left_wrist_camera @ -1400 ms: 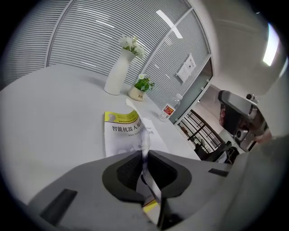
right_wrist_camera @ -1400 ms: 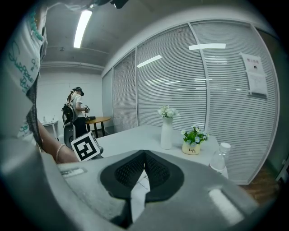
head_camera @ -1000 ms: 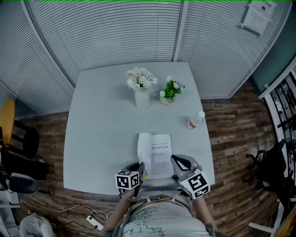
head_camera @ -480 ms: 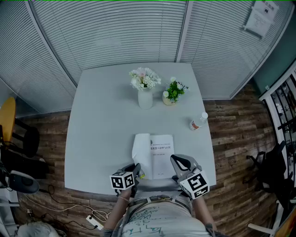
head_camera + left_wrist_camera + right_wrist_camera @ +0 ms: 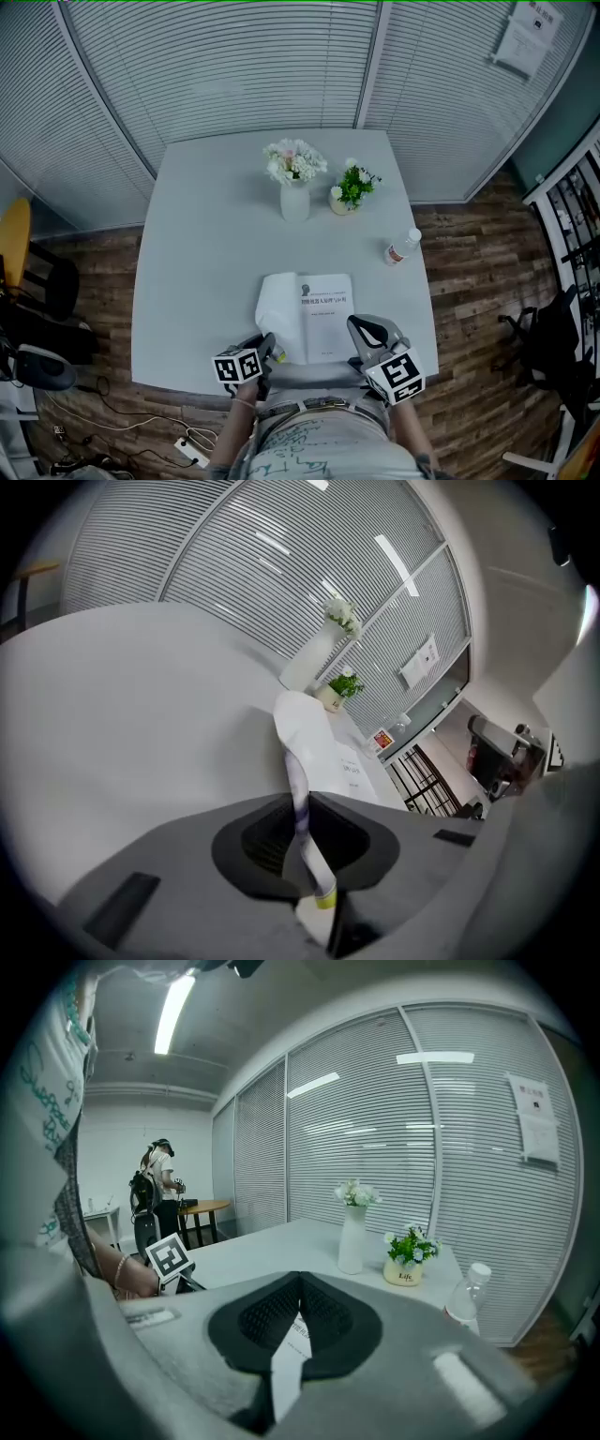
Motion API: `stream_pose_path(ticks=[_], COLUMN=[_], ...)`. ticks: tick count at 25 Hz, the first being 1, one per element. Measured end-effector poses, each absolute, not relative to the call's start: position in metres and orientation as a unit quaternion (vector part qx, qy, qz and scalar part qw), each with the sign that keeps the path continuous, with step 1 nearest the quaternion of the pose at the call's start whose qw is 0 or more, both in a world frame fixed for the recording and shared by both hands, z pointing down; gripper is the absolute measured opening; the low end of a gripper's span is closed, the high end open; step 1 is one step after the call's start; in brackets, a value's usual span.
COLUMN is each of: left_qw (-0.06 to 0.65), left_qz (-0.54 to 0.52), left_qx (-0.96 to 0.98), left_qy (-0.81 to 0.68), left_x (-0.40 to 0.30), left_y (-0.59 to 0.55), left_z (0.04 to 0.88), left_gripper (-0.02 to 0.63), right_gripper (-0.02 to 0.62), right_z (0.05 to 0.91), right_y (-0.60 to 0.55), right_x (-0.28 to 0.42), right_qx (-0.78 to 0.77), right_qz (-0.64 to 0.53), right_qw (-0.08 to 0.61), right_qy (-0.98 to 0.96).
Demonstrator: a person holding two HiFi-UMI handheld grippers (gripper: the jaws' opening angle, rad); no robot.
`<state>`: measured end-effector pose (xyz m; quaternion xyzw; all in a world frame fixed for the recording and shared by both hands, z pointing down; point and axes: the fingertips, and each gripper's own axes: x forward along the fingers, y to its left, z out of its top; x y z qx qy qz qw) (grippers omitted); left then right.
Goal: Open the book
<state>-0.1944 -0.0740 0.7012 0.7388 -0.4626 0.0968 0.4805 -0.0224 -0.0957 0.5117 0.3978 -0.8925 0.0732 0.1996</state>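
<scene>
Bare table [image 5: 202, 272] lies open on the left. At its near edge the left gripper [image 5: 270, 345] pinches the cover [image 5: 278, 309] of the book [image 5: 323, 314], which curls further left than a second ago. The right gripper [image 5: 362, 328] is clamped on the book's right pages. Only the right gripper view shows a distant person [image 5: 156, 1194].

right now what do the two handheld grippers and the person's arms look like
The left claw and right claw are grey plastic, each carrying a white cube printed with black square markers. Their jaws are lined with dark textured pads. No cables show. The forearms are bare, with a thin bracelet on the left wrist; the shirt is pale with green scribbled print.
</scene>
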Motion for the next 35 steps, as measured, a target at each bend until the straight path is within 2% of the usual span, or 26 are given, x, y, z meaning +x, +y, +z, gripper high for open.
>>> stream_pose_path(ticks=[11, 20, 35], left_qw=[0.517, 0.509, 0.498], left_qz=[0.07, 0.101, 0.156], left_qx=[0.714, 0.706, 0.706], left_qy=[-0.468, -0.482, -0.48], left_x=[-0.226, -0.256, -0.258], left_y=[-0.069, -0.068, -0.069], left_z=[0.716, 0.727, 0.744], left_gripper=[0.052, 0.052, 0.058], right_gripper=[0.002, 0.002, 0.002], right_z=[0.513, 0.513, 0.515], right_y=[-0.096, -0.096, -0.1], right_x=[-0.019, -0.025, -0.02], right_qx=[0.42, 0.43, 0.439], right_qz=[0.079, 0.082, 0.084], right_qw=[0.201, 0.2, 0.205], right_qy=[-0.882, -0.877, -0.871])
